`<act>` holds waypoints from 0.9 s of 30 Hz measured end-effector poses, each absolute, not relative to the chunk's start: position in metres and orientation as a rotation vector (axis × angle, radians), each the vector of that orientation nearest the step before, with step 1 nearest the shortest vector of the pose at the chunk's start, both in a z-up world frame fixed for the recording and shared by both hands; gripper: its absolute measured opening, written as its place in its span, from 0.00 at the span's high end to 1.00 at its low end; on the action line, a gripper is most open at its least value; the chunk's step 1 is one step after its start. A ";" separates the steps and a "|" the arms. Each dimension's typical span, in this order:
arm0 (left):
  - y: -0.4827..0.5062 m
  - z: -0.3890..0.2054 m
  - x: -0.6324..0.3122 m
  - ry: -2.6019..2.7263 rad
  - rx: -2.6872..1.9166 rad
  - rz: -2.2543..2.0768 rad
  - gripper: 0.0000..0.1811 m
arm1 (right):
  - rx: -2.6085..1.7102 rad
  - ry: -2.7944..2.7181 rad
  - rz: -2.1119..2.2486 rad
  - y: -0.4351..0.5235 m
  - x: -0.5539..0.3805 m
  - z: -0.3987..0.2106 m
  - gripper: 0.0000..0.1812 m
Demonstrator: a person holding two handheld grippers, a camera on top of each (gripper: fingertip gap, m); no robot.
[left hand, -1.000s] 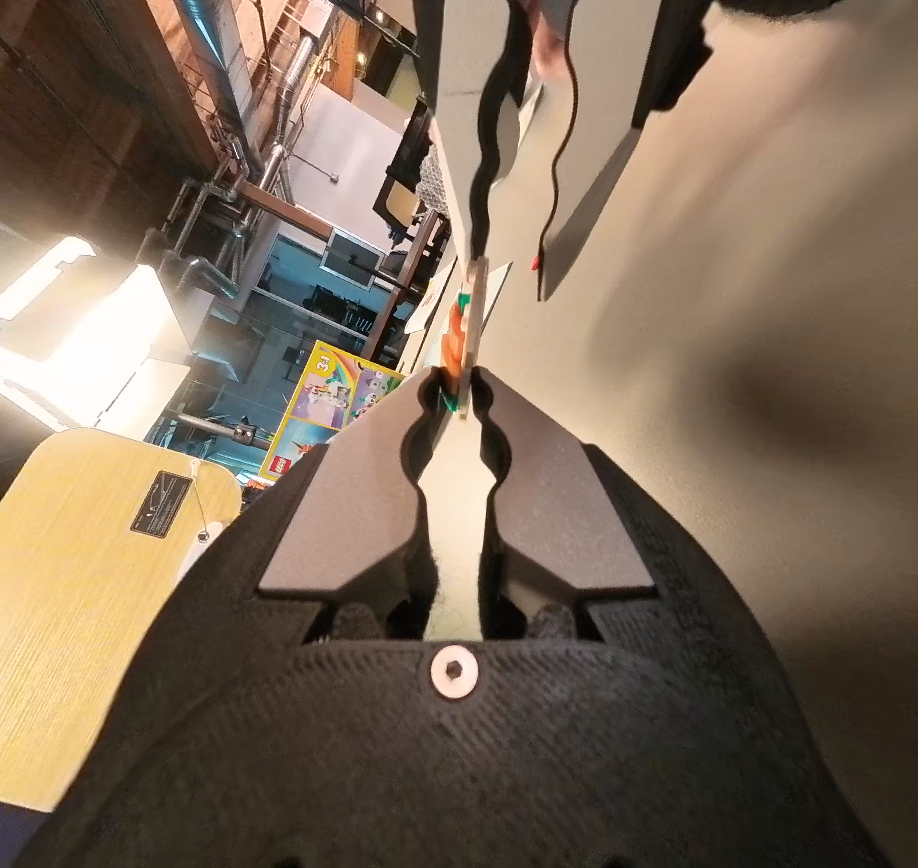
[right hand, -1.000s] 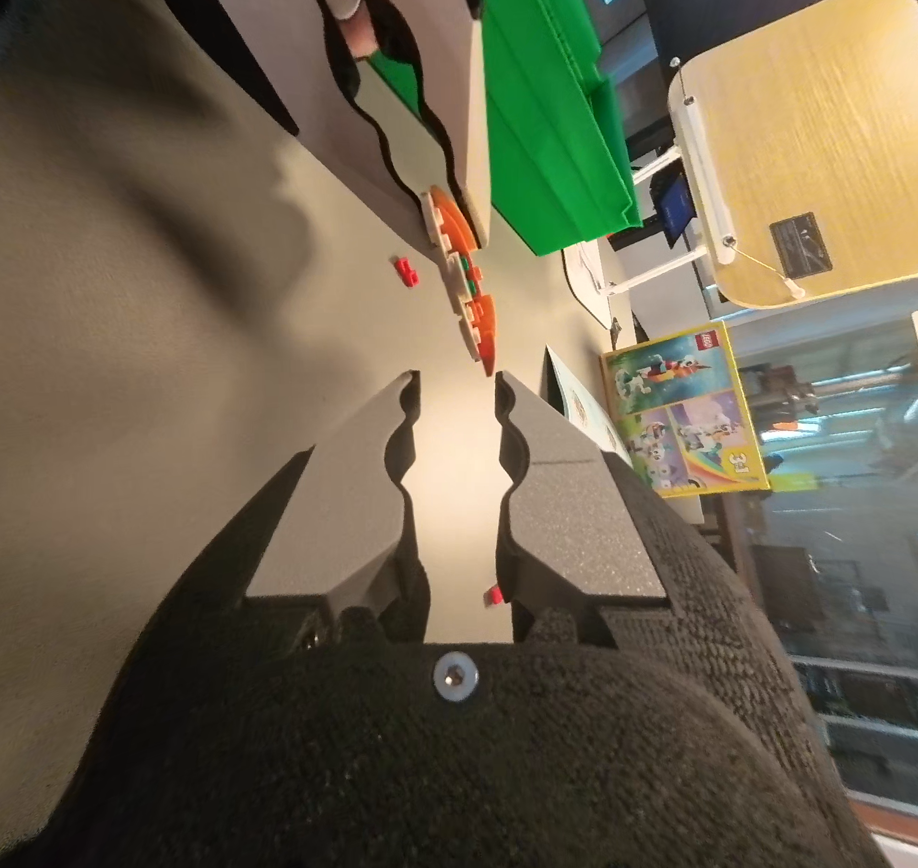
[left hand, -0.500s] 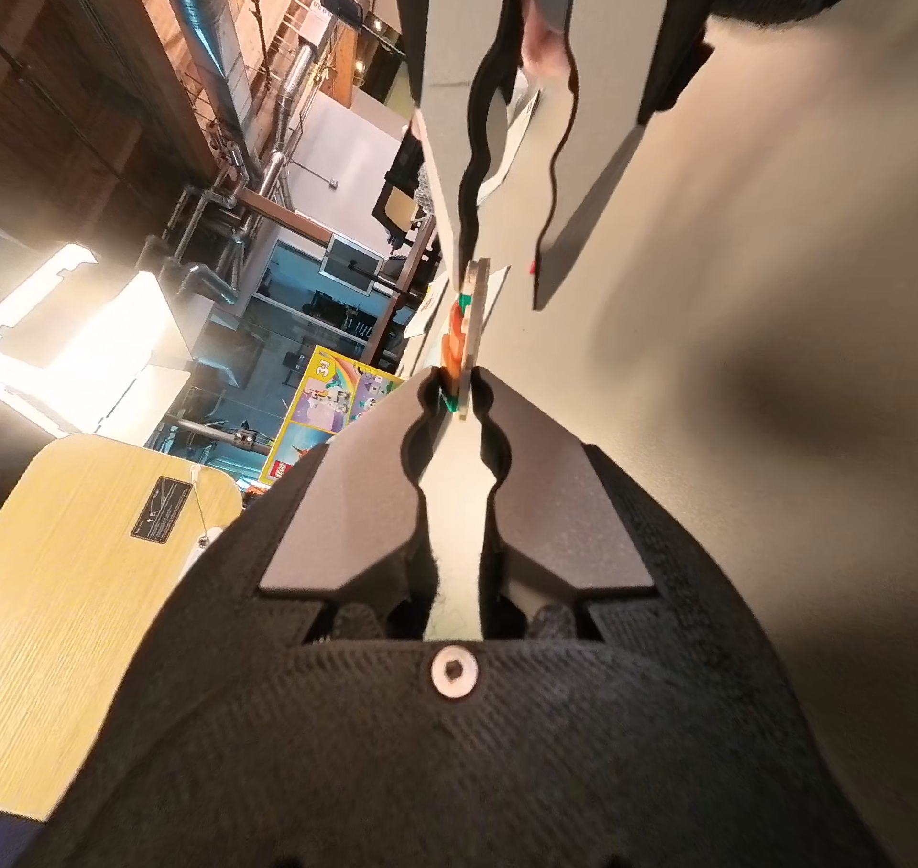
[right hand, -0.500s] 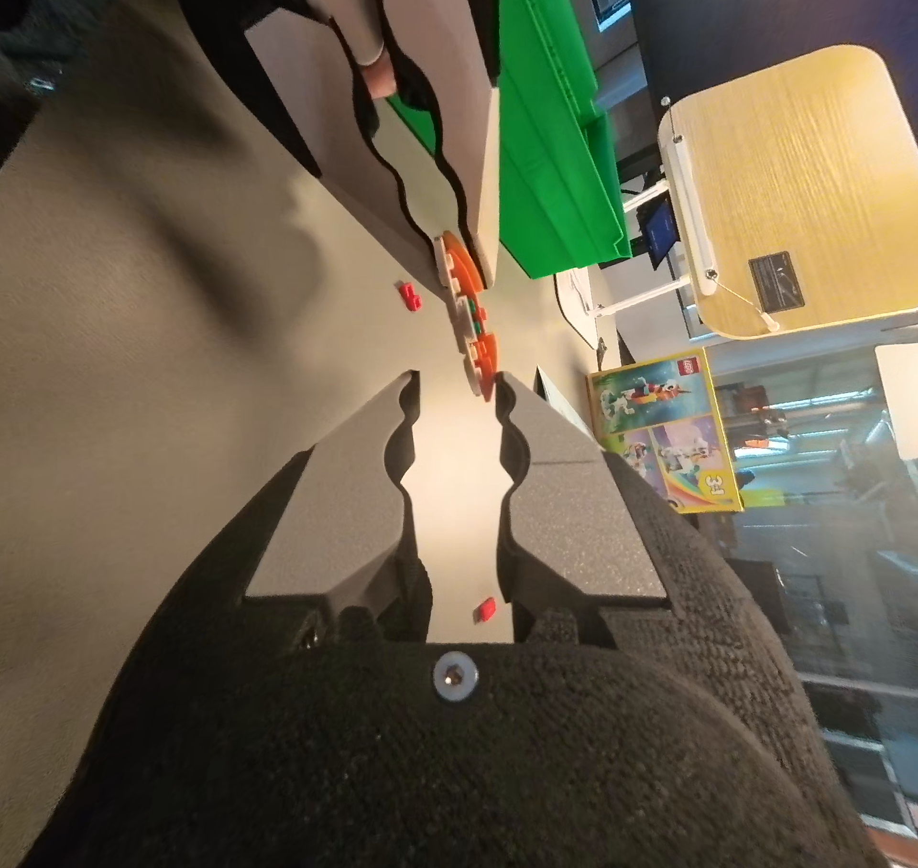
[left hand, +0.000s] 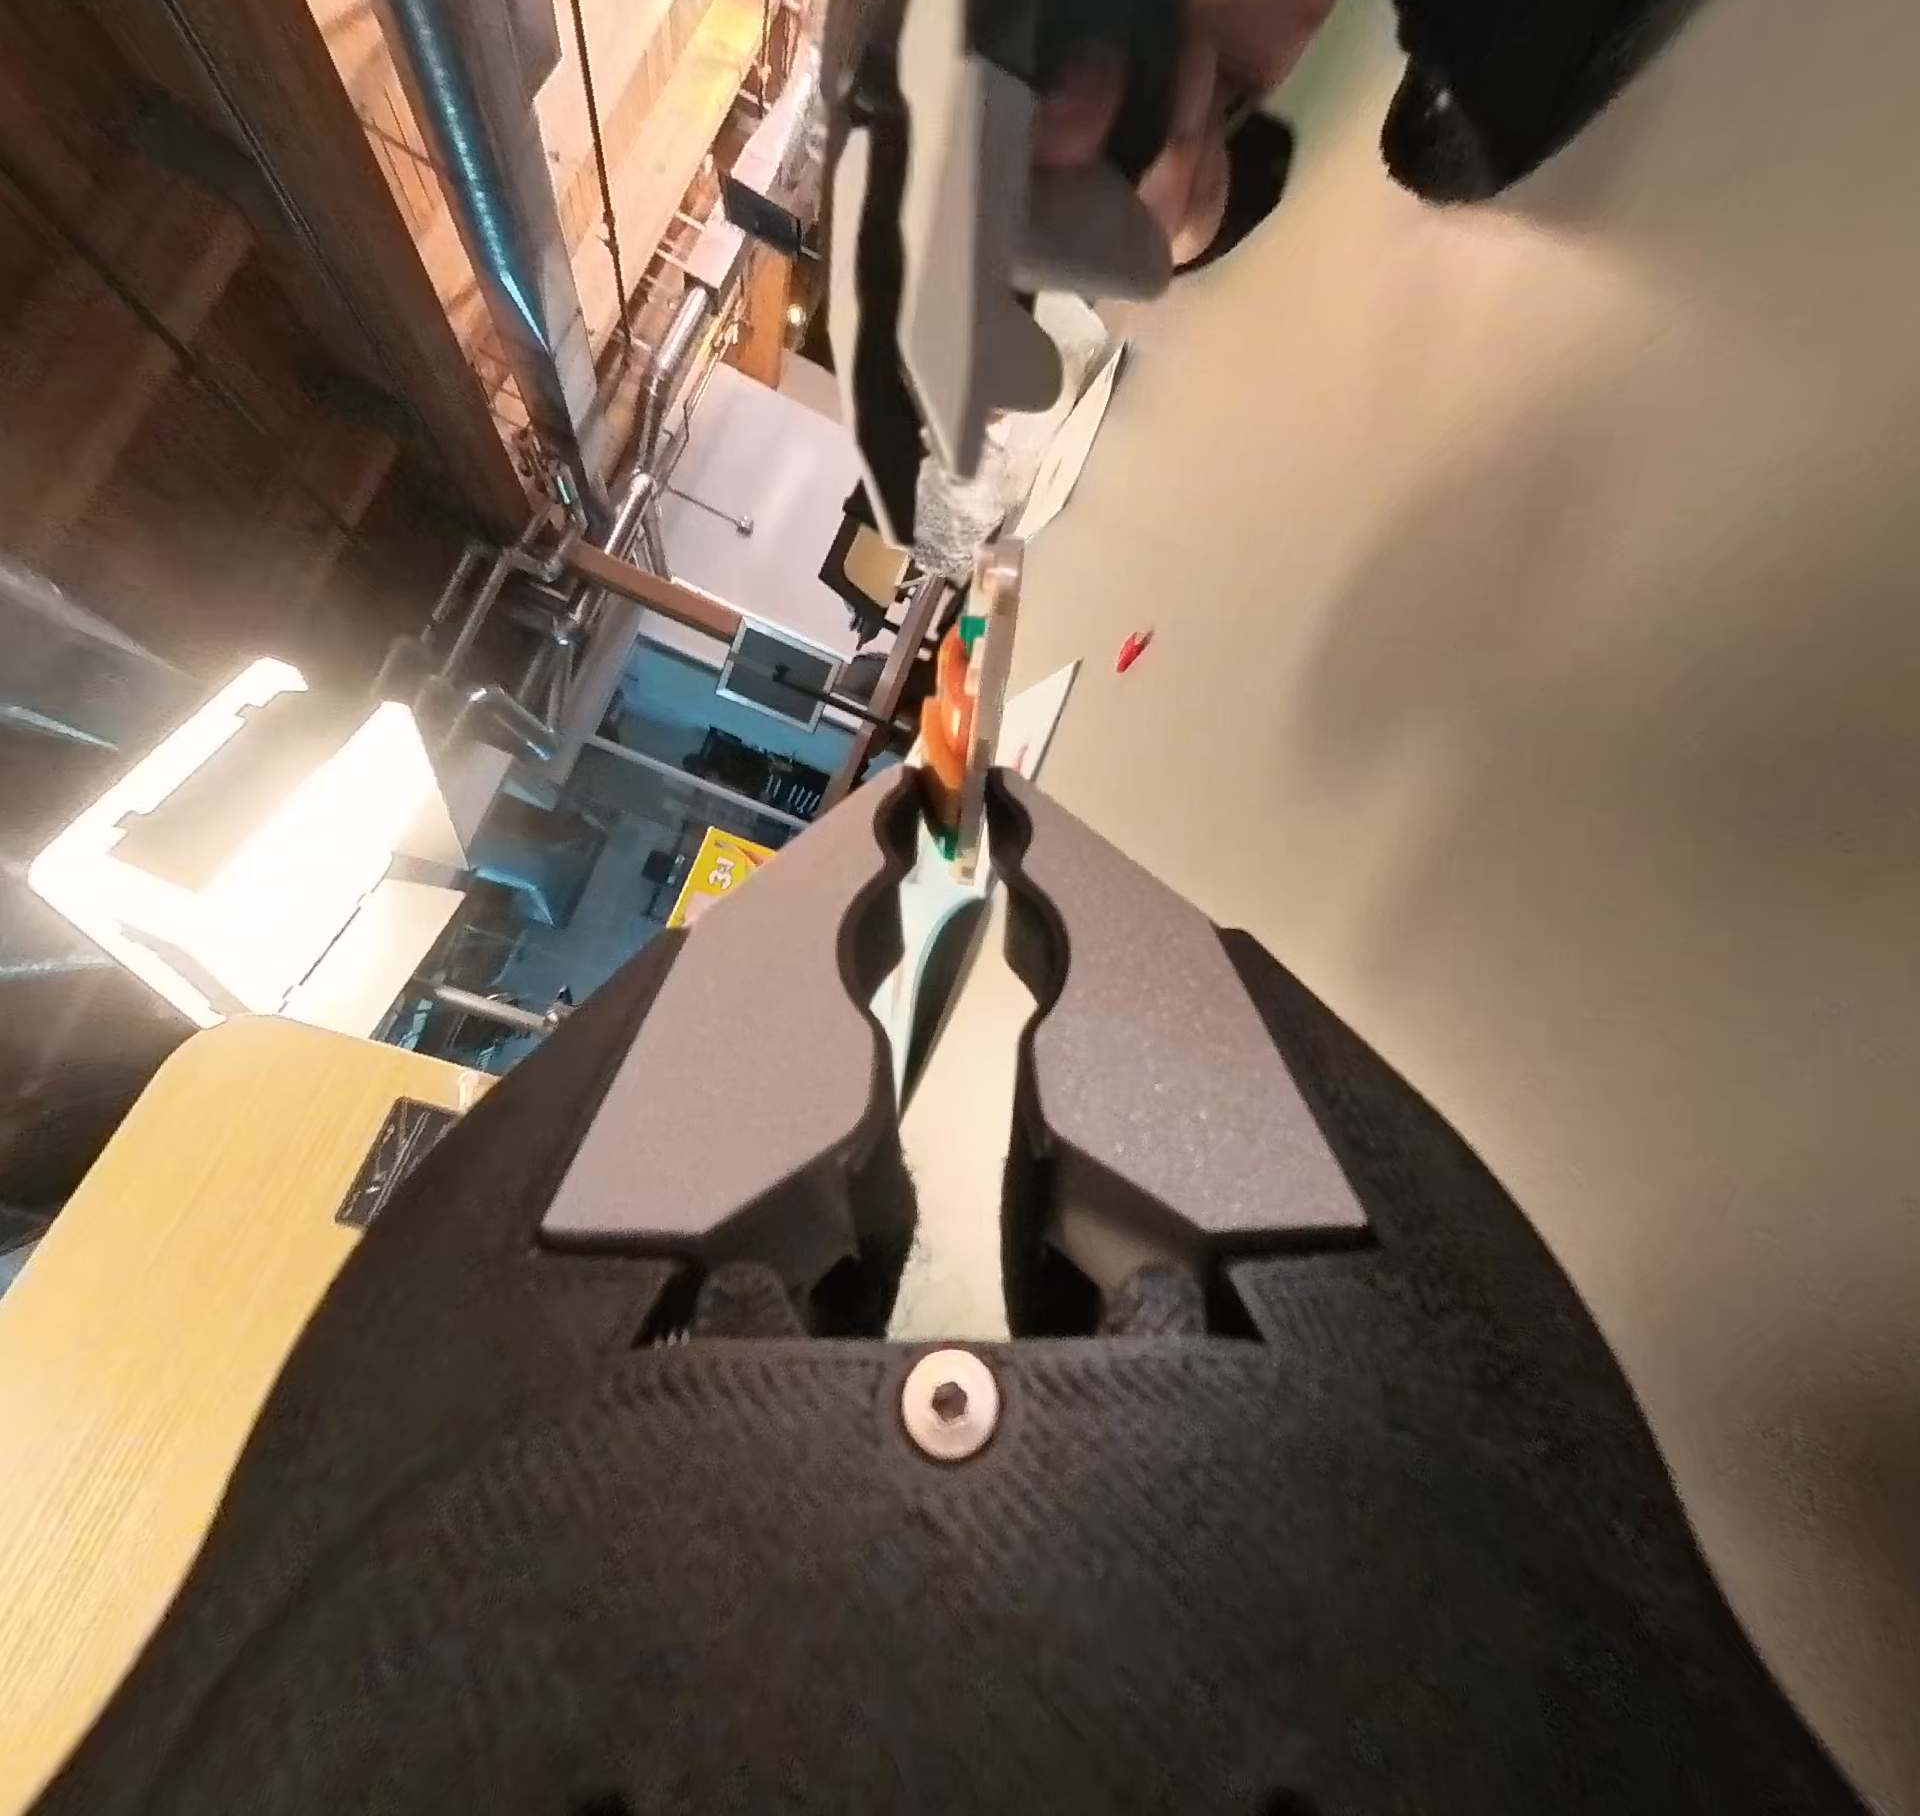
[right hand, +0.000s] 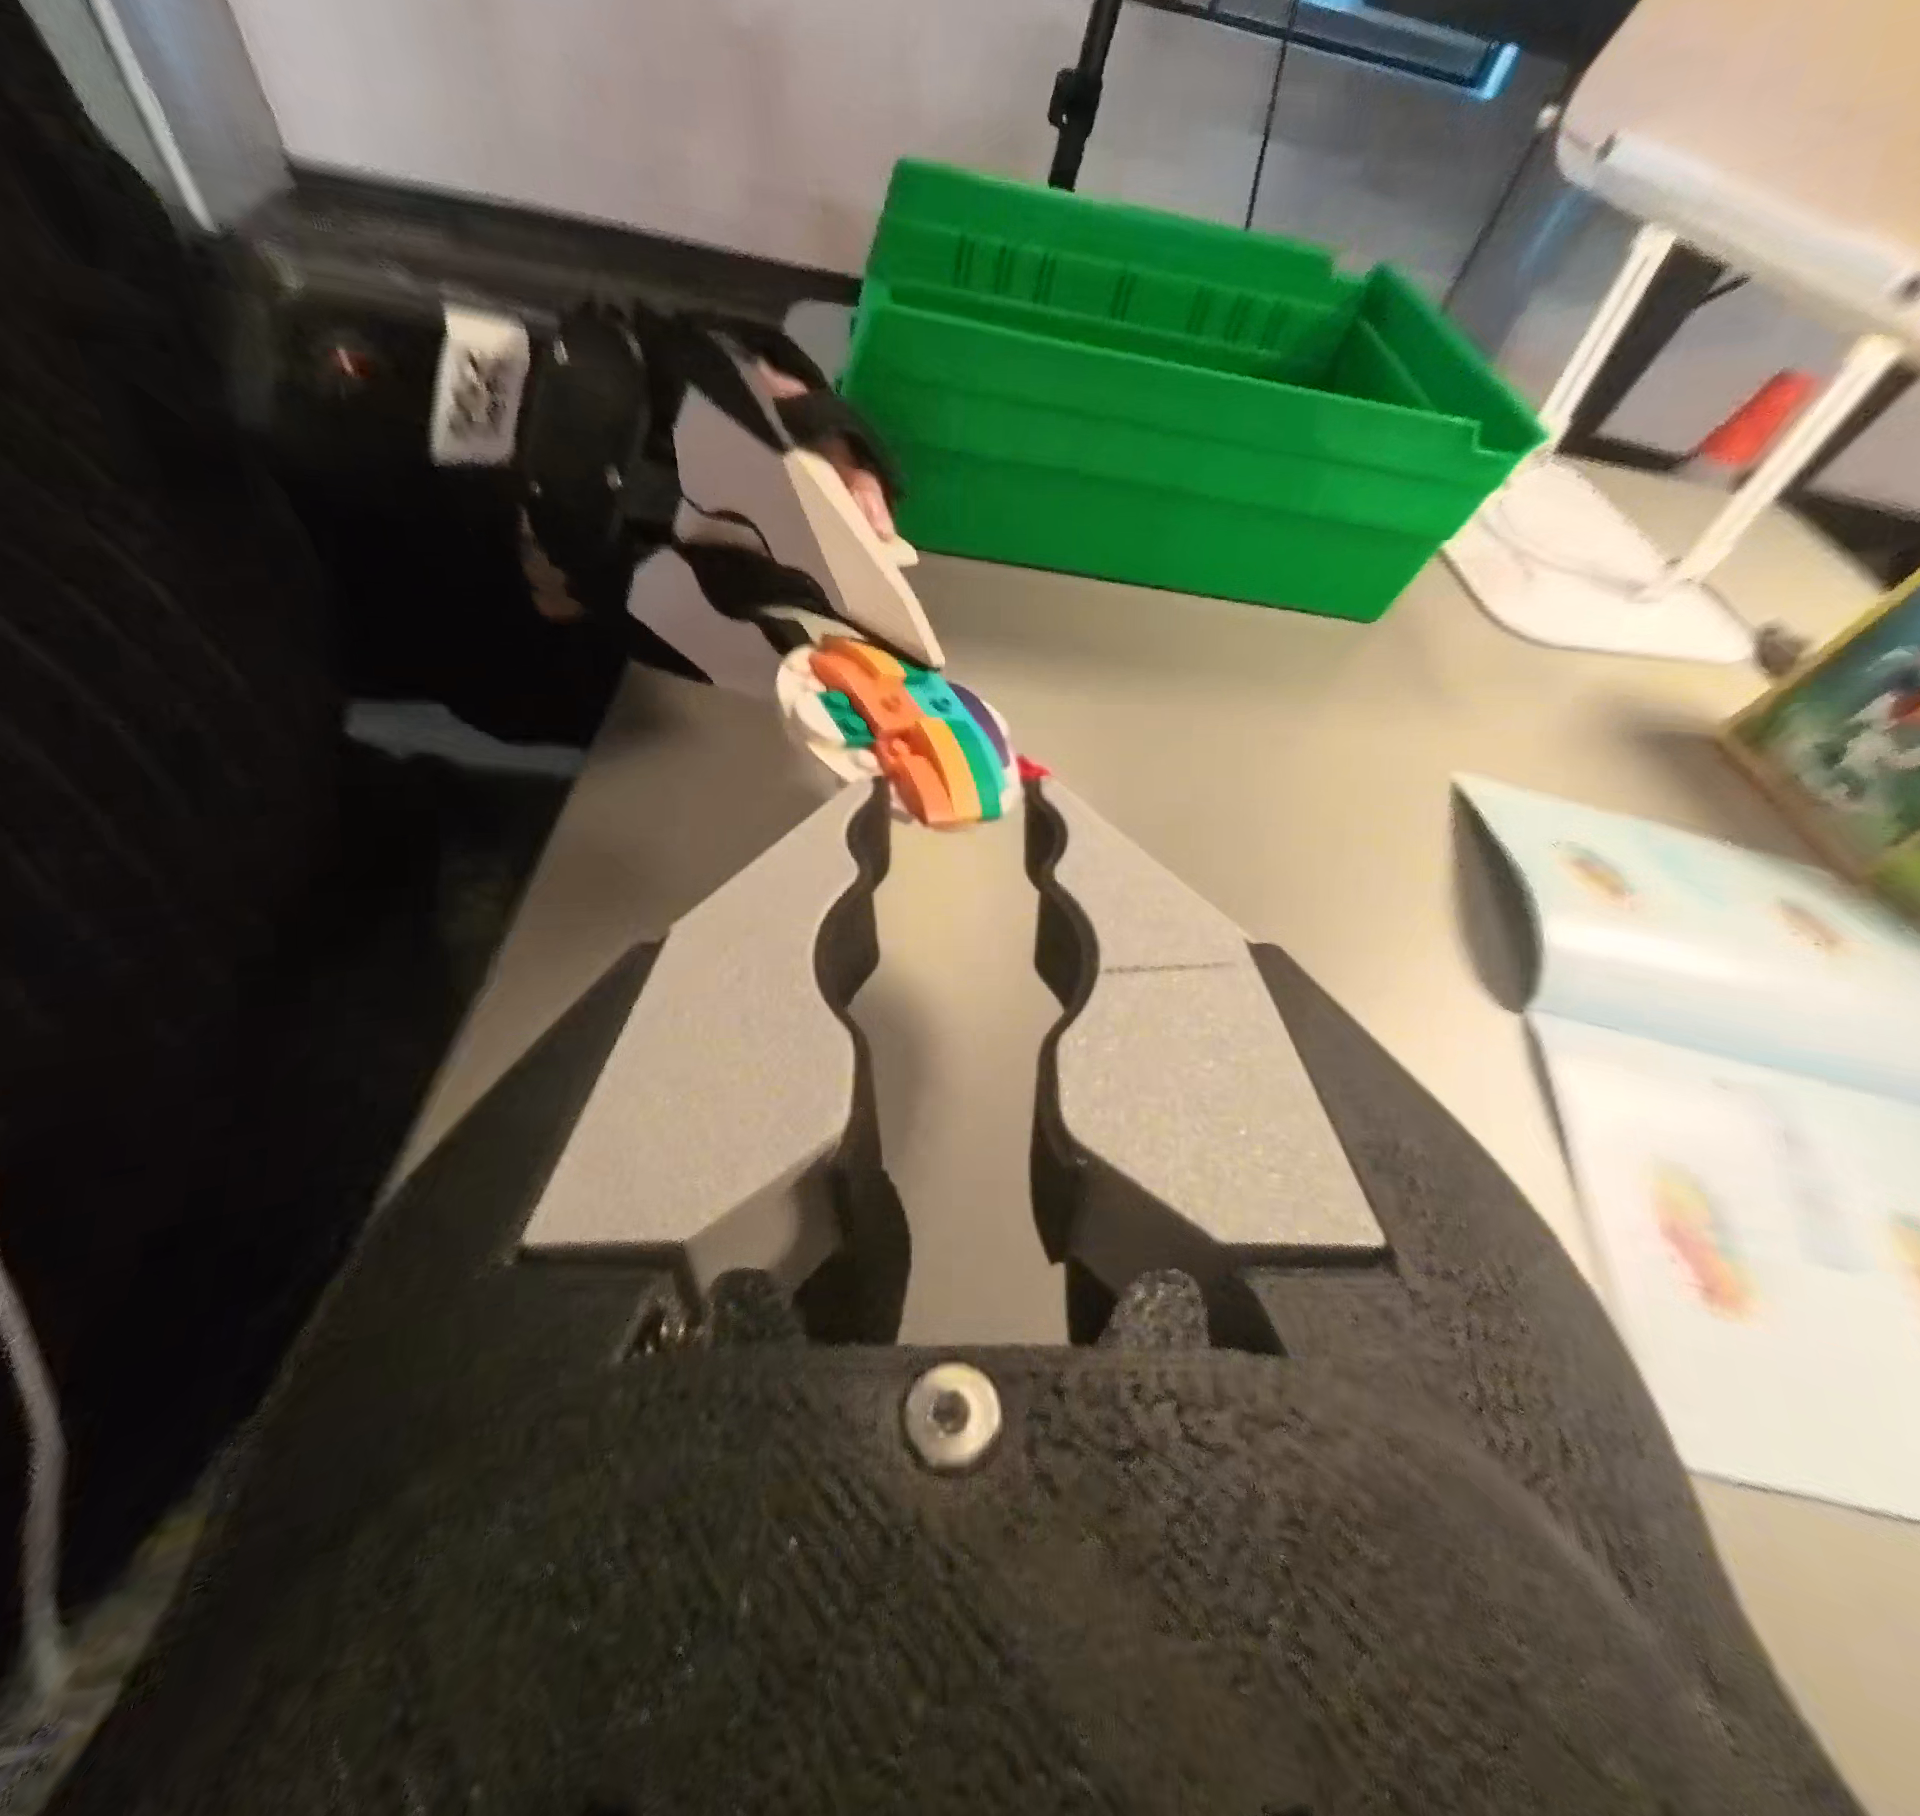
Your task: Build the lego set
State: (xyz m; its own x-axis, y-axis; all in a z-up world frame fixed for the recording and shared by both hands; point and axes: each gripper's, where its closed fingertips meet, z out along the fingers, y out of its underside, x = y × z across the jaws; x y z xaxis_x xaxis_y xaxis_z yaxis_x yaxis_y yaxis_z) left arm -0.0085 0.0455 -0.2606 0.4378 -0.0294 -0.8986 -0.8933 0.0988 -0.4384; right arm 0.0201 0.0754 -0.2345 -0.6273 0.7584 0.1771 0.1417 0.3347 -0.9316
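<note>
Between left fingers: rainbow lego disc

Blurred booklet, cut off right

surface: beige table | on it: green bin; open booklet; small red piece
</note>
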 end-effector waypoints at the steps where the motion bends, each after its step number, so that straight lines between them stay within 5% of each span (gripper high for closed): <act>1: 0.045 -0.261 -0.008 0.922 -1.321 0.788 0.94 | -0.718 -2.006 1.208 0.076 0.020 -0.239 0.87; 8: 0.045 -0.262 -0.005 0.935 -1.324 0.755 0.94 | -0.279 -2.058 0.599 0.072 0.020 -0.257 0.93; 27: 0.047 -0.266 -0.005 0.959 -1.340 0.752 0.93 | -0.127 -2.071 0.350 0.073 0.016 -0.264 1.00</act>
